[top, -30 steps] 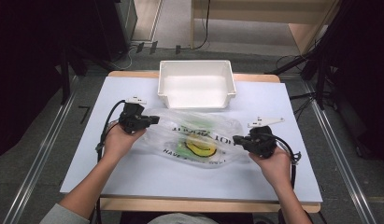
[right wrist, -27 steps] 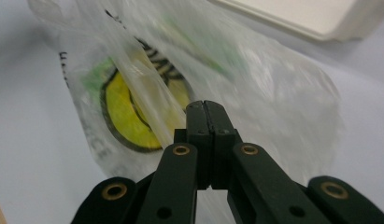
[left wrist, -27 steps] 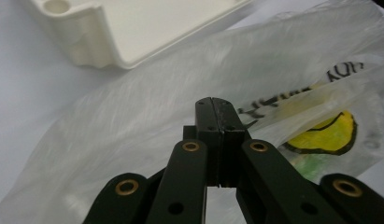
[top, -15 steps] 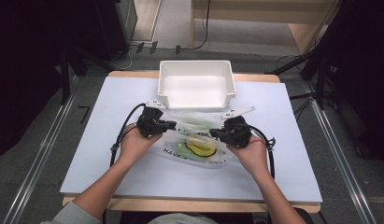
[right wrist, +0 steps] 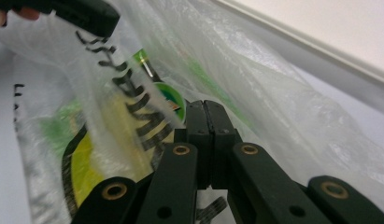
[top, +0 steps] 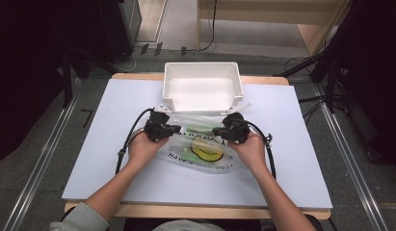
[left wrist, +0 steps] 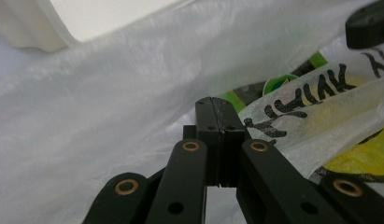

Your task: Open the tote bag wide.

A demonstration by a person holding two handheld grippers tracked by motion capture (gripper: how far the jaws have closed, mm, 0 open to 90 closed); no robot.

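Observation:
A thin plastic bag [top: 201, 153] with black lettering and a yellow-green print lies on the white table, just in front of a white bin [top: 201, 66]. My left gripper [top: 179, 129] sits at the bag's upper left and my right gripper [top: 216, 131] at its upper right, their tips pointing at each other. In the left gripper view the jaws [left wrist: 216, 106] are pressed together, and a lifted fold of film [left wrist: 316, 100] runs up to them. The right gripper [right wrist: 204, 107] is shut the same way, with lettered film [right wrist: 129, 88] drawn to its tip.
The white table top [top: 104, 154] extends to both sides of the bag and toward the front edge. The bin stands at the far edge, its near wall touching the bag. Each gripper trails a black cable [top: 129, 139] across the table. Dark stands and rails flank the table.
Both hands have moved inward from the bag's outer ends toward its middle and a little lower. The grippers now face each other closely over the bag, and the film between them stands up.

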